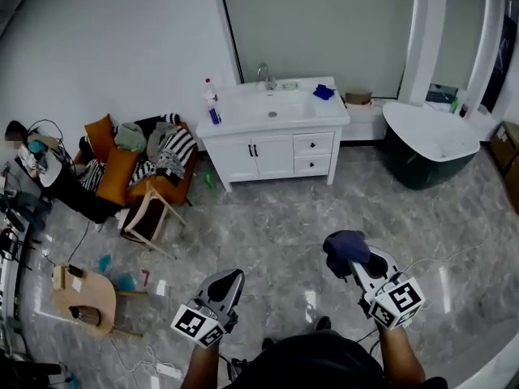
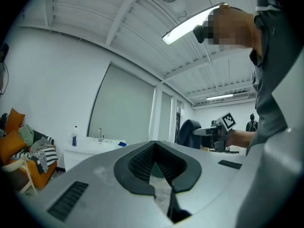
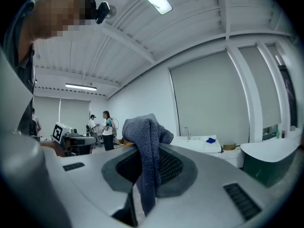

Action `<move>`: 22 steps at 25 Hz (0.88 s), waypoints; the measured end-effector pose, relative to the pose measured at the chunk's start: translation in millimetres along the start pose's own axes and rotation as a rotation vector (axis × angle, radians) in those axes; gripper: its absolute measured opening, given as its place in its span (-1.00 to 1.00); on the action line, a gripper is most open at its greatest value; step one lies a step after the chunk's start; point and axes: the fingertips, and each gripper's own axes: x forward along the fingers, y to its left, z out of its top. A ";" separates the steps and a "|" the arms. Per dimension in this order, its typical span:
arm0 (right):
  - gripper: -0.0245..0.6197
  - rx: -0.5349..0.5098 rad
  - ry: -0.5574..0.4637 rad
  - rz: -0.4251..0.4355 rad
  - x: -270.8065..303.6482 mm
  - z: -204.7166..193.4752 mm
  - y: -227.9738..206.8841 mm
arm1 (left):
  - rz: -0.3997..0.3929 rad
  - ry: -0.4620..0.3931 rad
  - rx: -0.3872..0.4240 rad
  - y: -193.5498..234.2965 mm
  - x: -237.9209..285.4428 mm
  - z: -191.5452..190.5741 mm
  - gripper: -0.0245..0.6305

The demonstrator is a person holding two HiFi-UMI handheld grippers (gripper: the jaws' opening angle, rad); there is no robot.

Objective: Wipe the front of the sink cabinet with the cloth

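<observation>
We find the white sink cabinet (image 1: 274,157) standing against the far wall, its doors and drawers shut. On its top, a tap (image 1: 265,75) sits behind the basin, a bottle (image 1: 211,104) stands at the left end and a small blue item (image 1: 323,91) lies at the right end. The right hand-held gripper (image 1: 358,260) is well apart from the cabinet, out over the grey floor (image 1: 276,225) in front of it and somewhat to its right. Its jaws are clamped on the dark blue-grey cloth (image 1: 346,245). The right gripper view confirms this: the cloth (image 3: 147,144) is pinched at the tips of the hand-held gripper (image 3: 151,156), bunched above them with a strip hanging down between the pads. The cloth touches no part of the cabinet front. The left hand-held gripper (image 1: 229,280) is likewise well in front of the cabinet, slightly to its left. In its own view the jaws of the hand-held gripper (image 2: 154,159) meet at the tips with nothing between them. A dark green tub (image 1: 430,146) stands just right of the cabinet, and an orange armchair (image 1: 122,173) heaped with clothing stands just left of it.
</observation>
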 end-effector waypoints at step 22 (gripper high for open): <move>-0.75 0.025 0.032 0.013 93.3 -16.9 -120.5 | 0.013 0.022 0.031 65.1 141.9 -2.4 -0.91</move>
